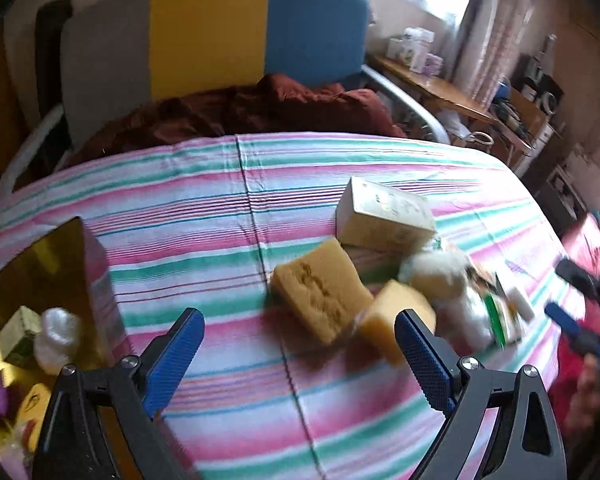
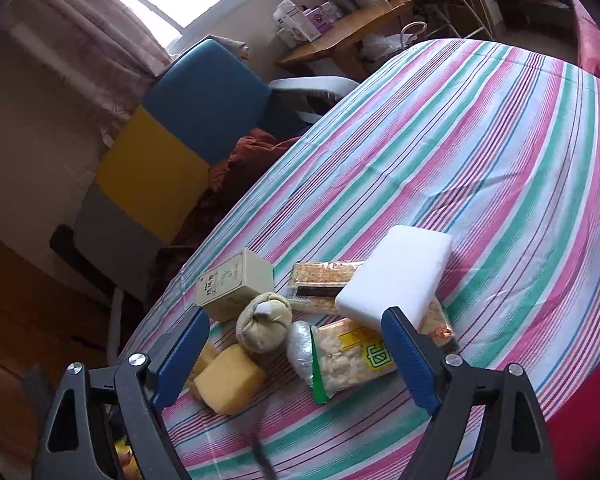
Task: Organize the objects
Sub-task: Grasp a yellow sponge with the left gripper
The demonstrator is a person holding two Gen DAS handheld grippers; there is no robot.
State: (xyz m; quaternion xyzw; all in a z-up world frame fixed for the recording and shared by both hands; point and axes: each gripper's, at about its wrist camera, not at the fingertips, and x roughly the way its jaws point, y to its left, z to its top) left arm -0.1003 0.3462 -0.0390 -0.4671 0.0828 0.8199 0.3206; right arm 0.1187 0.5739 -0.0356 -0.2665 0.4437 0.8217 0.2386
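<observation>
Yellow sponge (image 1: 322, 294), porous, beside beige box (image 1: 384, 216).

Little can be read here. In the right wrist view, the clear snack packet (image 2: 350, 358) at lower centre carries a green label with one large pale character printed on it, too distorted to name, beside a yellow patch whose print is illegible. The beige carton (image 2: 234, 286) left of centre bears a dark vertical strip of small characters on its front face and a faint line drawing on its top; neither can be made out. In the left wrist view the same carton (image 1: 384, 216), right of centre, shows only blurred markings. Boxes (image 2: 300, 26) on the far worktop at upper centre have dark print too small to read.
</observation>
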